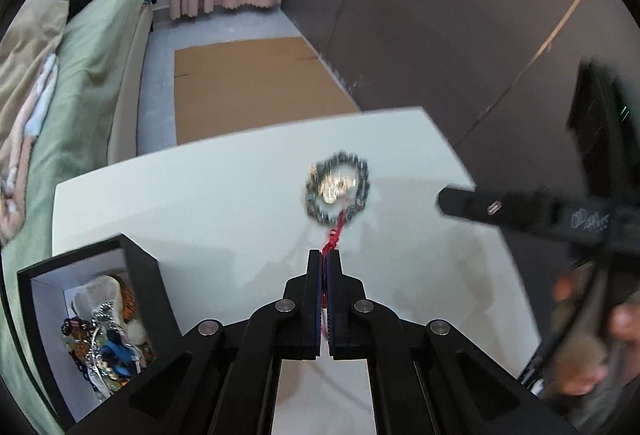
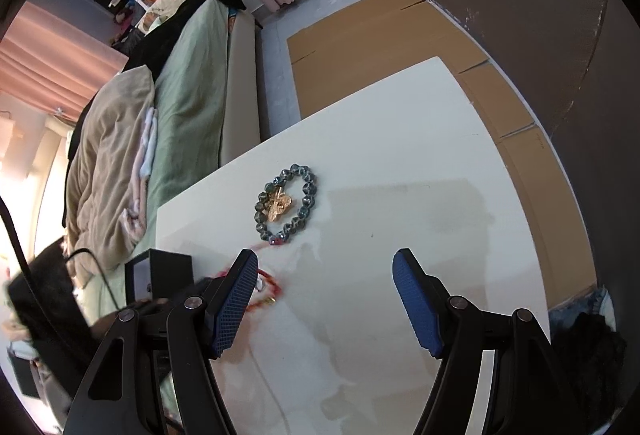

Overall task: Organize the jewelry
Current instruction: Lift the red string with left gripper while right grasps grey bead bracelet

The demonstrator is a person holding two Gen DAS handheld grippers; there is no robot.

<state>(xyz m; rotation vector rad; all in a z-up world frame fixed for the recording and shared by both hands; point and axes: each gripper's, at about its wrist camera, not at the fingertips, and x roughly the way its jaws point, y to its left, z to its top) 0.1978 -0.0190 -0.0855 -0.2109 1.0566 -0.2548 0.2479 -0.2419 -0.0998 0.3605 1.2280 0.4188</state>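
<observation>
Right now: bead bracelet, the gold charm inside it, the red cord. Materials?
Bead bracelet: glossy grey-blue faceted beads, glass or stone by the glints; can't tell which. Gold charm: shiny yellow metal look, maybe plated. Red cord: twisted or braided thread, matte, pinched in the shut left gripper.

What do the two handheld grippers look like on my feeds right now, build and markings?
Both are black linkage frames with round silver pivot pins. The right gripper has blue cross-hatched finger pads. The left gripper shows a thin blue edge along its pads. In the left view, the right gripper's finger carries a pale printed logo, too blurred to read.
</observation>
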